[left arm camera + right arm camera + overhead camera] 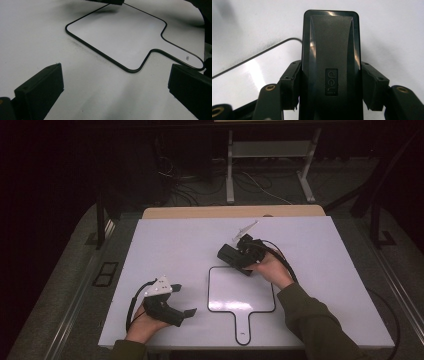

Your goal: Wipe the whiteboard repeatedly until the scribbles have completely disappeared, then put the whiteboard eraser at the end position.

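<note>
One black eraser block, long and rectangular with a raised "deli" mark on its top face, sits clamped between the two jaws of the right gripper. Both pads press flat on its long sides; the jaws stand as narrow as the block allows. In the high view the block hangs in the right gripper just over the 12 o'clock edge of the small whiteboard, near the middle of the table. Whether the block touches the board cannot be told from any view.

Whiteboard: one, white face, thin black rim, rounded corners, short handle pointing to 6 o'clock toward the person. It lies flat on the white table top. In the right gripper view its rim corner curves in at about 9 o'clock of the block.

Left gripper: jaws wide apart, nothing between them, pads touching nothing. It rests at about 8 o'clock of the whiteboard, well apart from the block, held in the left hand. In the left gripper view the whiteboard lies ahead of the open jaws.

Count: one block, one whiteboard, two grippers, two jaws each.
</note>
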Demonstrator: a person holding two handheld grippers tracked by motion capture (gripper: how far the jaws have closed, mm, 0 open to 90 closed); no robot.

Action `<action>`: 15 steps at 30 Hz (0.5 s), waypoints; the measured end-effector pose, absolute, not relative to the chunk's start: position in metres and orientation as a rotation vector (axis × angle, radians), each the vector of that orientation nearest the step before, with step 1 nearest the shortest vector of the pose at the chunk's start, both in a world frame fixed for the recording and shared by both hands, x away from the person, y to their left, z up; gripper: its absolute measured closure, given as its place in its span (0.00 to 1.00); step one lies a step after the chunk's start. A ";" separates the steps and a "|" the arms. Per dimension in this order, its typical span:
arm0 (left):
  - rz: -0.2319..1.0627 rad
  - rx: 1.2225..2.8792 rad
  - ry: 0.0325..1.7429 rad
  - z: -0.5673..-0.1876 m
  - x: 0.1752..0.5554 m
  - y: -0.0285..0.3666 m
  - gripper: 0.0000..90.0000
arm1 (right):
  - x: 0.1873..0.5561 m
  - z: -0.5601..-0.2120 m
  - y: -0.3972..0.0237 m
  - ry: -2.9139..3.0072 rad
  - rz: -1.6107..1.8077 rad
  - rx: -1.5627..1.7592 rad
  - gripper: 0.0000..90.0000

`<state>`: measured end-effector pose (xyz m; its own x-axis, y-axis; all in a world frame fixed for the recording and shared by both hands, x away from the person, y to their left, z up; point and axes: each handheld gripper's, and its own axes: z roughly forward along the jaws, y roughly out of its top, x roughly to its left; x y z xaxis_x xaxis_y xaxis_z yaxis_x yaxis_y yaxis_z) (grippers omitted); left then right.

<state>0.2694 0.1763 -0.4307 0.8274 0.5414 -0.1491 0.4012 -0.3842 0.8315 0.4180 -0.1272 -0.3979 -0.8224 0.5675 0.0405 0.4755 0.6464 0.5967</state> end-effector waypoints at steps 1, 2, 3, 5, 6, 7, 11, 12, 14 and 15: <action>0.180 2.025 0.695 -0.431 0.269 0.176 0.00 | 0.419 -0.396 -0.128 2.708 0.923 0.876 0.43; 0.180 2.026 0.695 -0.431 0.269 0.176 0.00 | 0.420 -0.395 -0.130 2.702 0.925 0.878 0.43; 0.180 2.021 0.698 -0.431 0.269 0.176 0.00 | 0.421 -0.393 -0.131 2.696 0.930 0.883 0.43; 0.180 2.021 0.698 -0.431 0.269 0.176 0.00 | 0.424 -0.390 -0.134 2.687 0.934 0.892 0.43; 0.181 2.020 0.698 -0.431 0.269 0.177 0.00 | 0.425 -0.389 -0.135 2.680 0.941 0.894 0.43; 0.182 2.025 0.695 -0.431 0.269 0.177 0.00 | 0.427 -0.388 -0.137 2.676 0.947 0.901 0.43; 0.183 2.025 0.694 -0.431 0.269 0.177 0.00 | 0.433 -0.385 -0.143 2.651 0.962 0.939 0.43; 0.182 2.026 0.695 -0.431 0.269 0.177 0.00 | 0.435 -0.384 -0.144 2.647 0.967 0.938 0.43; 0.182 2.024 0.698 -0.431 0.270 0.178 0.00 | 0.439 -0.382 -0.146 2.641 0.969 0.946 0.43; 0.182 2.027 0.696 -0.432 0.270 0.178 0.00 | 0.441 -0.382 -0.147 2.632 0.972 0.950 0.43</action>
